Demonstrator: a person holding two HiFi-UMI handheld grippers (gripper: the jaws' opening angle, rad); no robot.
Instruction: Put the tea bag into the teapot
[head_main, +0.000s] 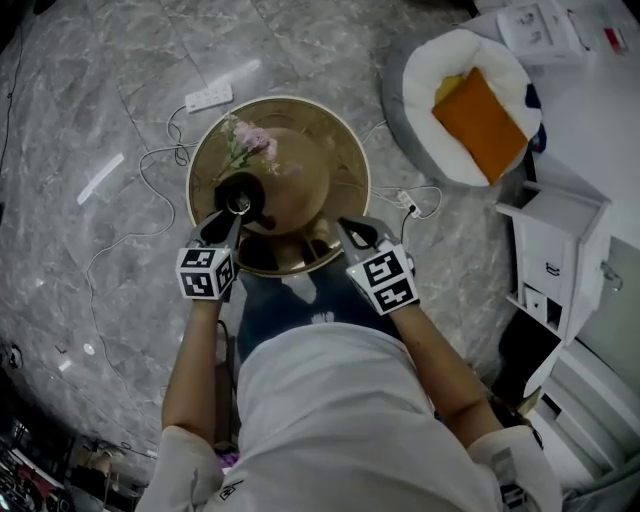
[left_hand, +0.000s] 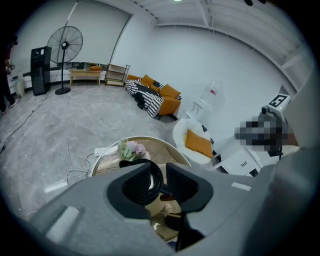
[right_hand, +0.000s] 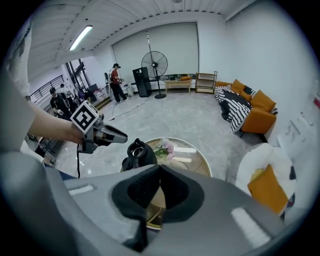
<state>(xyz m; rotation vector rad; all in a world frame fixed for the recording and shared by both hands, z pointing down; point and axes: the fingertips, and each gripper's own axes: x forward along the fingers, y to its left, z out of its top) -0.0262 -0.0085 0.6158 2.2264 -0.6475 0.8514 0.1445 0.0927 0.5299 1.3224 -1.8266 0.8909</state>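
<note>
1. Black teapot (head_main: 240, 200) stands on the brass-coloured round counter (head_main: 340, 150), just ahead of the tips of the left tool (left_hand: 158, 170). A sprig of pink flowers (head_main: 248, 140) lies beyond it, farther from both tools.
2. The left tool's jaws are spread and grip nothing. Through the gap between them, the left gripper view shows the teapot's mouth, which looks uncovered.
3. The right tool (right_hand: 159, 169) has its jaws pressed together, tip to tip, over the counter's near edge, with the teapot off to its left. No view shows anything pinched between them.
4. The tea bag cannot be found in any view. It is not seen on the counter or in either tool, and the teapot's inside is too dark to read.
5. Judged from this, the drop cannot be confirmed as done. If the bag is not yet inside, all of the task is left: finding it, pinching it, carrying it over the mouth and letting go. The left tool looks placed to steady the teapot.
</note>
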